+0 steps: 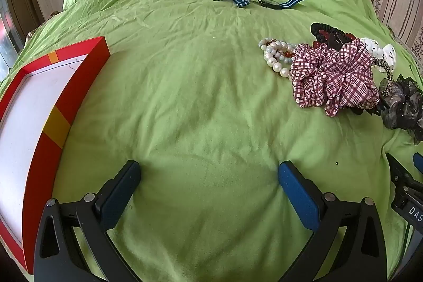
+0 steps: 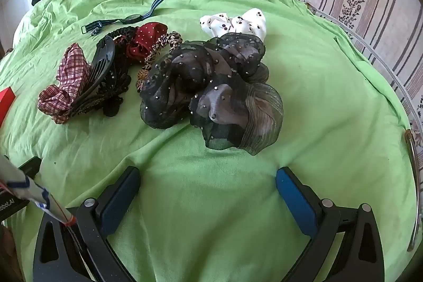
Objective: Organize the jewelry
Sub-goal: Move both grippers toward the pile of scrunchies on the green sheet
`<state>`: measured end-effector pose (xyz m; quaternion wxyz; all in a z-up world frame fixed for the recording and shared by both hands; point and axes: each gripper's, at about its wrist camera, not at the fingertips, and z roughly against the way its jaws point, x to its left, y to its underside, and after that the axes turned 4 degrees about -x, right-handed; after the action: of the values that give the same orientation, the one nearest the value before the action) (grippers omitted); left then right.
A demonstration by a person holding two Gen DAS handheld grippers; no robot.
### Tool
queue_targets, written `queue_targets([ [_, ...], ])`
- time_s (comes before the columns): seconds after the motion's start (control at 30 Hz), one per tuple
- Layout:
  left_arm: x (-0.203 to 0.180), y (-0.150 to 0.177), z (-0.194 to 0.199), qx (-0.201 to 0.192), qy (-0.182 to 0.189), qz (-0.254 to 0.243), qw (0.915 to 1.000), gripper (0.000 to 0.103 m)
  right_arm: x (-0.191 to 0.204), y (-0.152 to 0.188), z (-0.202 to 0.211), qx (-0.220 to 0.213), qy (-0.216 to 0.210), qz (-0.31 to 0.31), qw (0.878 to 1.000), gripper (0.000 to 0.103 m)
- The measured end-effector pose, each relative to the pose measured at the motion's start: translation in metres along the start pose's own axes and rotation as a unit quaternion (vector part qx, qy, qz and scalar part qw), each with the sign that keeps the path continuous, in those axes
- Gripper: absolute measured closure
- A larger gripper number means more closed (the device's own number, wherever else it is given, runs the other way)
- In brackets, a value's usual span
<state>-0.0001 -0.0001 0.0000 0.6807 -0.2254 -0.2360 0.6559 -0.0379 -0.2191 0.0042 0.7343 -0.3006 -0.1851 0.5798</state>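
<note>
A green bedsheet (image 1: 201, 97) is covering the surface. Left of the plaid scrunchie (image 1: 333, 75), one red box (image 1: 60, 107) is lying empty-handed left gripper (image 1: 208, 176) jaws spread; right gripper (image 2: 207, 184) likewise, reading "DAS". One pearl bracelet (image 1: 277, 57) is touching the scrunchie.

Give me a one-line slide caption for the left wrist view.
Open left hand-held gripper over green bedspread; red box left, pearl beads and plaid scrunchie right.

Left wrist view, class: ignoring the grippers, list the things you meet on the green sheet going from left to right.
Red box → striped watch → pearl beads → plaid scrunchie → sheer black scrunchie.
</note>
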Motion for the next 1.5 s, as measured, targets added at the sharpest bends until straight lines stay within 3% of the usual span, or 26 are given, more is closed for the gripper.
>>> queue_targets([
  [0.47,-0.001,0.002,0.002,0.007,-0.010,-0.014,0.9998,0.000,0.001,0.001,-0.001,0.004,-0.006,-0.003,1.000,0.000],
  [0.87,0.005,0.004,0.011,0.001,0.007,-0.006,1.0000,0.000,0.000,0.001,0.003,0.007,-0.013,0.015,1.000,0.000],
  [1.13,0.002,0.009,0.084,-0.084,-0.013,-0.014,0.9963,0.000,-0.011,0.001,0.021,-0.010,-0.025,-0.013,1.000,0.004],
  [1.33,0.000,0.017,0.139,-0.138,-0.010,-0.010,0.9903,0.000,-0.044,0.000,0.064,-0.079,-0.021,-0.085,0.993,0.006],
  [1.43,-0.001,0.028,0.153,-0.124,-0.009,-0.016,0.9921,0.000,-0.049,0.005,0.086,-0.125,-0.006,-0.090,0.988,0.006],
  [1.5,0.006,0.033,0.159,-0.106,0.015,-0.001,0.9943,0.000,-0.044,0.009,0.095,-0.134,0.010,-0.074,0.988,0.010],
])
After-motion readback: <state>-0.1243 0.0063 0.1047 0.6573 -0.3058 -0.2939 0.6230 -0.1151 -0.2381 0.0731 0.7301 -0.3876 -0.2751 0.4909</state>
